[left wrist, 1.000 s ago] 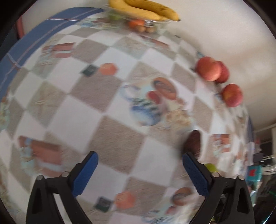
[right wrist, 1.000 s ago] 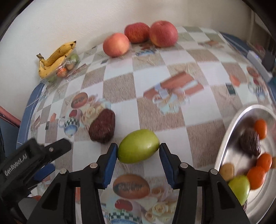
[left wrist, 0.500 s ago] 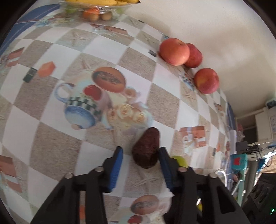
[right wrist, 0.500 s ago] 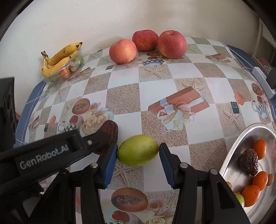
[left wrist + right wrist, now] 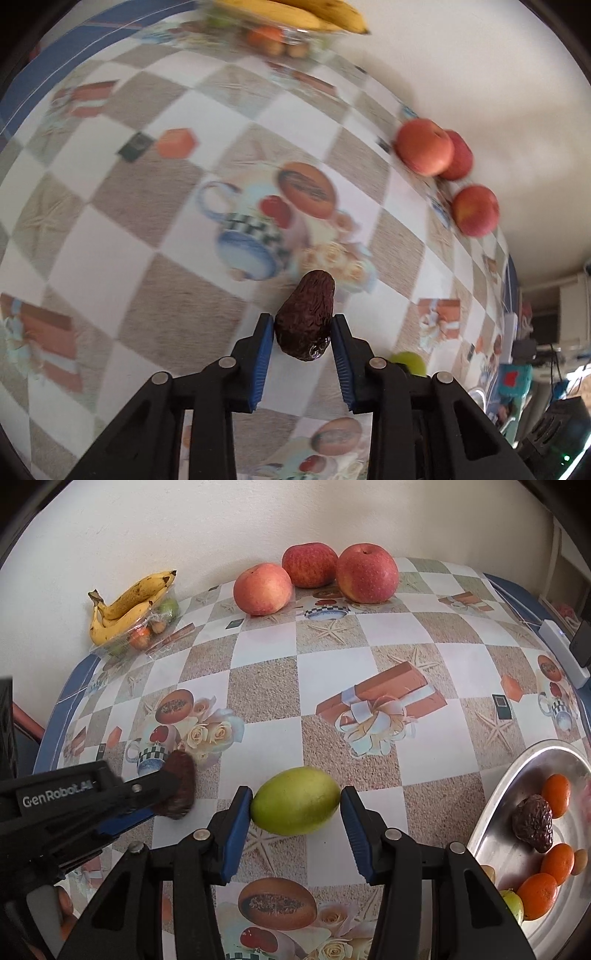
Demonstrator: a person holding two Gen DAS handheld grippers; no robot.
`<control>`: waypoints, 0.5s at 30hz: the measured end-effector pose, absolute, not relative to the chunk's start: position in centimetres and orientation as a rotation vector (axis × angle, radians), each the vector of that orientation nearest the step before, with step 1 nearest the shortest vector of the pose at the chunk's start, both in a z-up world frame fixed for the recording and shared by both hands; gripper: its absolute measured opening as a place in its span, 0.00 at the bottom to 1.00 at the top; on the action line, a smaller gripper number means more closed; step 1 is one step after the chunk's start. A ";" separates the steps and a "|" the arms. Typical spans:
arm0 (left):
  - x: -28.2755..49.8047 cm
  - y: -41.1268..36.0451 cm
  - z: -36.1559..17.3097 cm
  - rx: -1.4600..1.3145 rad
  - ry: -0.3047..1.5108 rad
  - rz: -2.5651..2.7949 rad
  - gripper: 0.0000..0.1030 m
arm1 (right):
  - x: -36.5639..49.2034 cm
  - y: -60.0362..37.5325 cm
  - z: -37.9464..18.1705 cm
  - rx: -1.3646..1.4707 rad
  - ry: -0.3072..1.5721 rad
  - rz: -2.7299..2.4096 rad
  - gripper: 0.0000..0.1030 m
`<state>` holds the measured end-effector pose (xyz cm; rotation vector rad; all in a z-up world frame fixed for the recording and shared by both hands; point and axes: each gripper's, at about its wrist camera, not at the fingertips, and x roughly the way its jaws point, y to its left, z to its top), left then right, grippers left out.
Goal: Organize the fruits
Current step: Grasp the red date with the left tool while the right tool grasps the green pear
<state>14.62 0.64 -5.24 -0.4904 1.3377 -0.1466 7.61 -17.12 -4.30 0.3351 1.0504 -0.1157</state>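
Note:
A dark, wrinkled avocado (image 5: pixel 304 321) sits between the blue pads of my left gripper (image 5: pixel 303 330), which is shut on it. The right wrist view shows the same avocado (image 5: pixel 183 775) low over the checked tablecloth, with my left gripper (image 5: pixel 166 794) reaching in from the left. My right gripper (image 5: pixel 295 806) is shut on a green oval fruit (image 5: pixel 295 800), with both pads touching its sides and the fruit resting on the cloth. A metal tray (image 5: pixel 495 805) at the right edge holds several oranges, another dark avocado (image 5: pixel 533 821) and a green fruit.
Three red apples (image 5: pixel 365 572) stand along the back wall. A bunch of bananas (image 5: pixel 127 605) lies on a clear pack of small fruit at the back left. The table's blue border (image 5: pixel 70 686) drops off at the left. A white power strip (image 5: pixel 559 650) lies far right.
My left gripper went from wide open to shut around the dark avocado, then swung with it. My right gripper stayed on the green fruit.

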 end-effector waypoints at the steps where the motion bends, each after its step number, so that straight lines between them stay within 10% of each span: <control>1: 14.5 1.2 -5.4 -0.514 1.342 -0.138 0.33 | 7.6 -17.2 -4.3 0.342 1.051 -0.115 0.49; 15: 14.1 3.0 -5.3 -0.535 1.378 -0.114 0.33 | 7.1 -18.1 -3.8 0.367 1.064 -0.141 0.45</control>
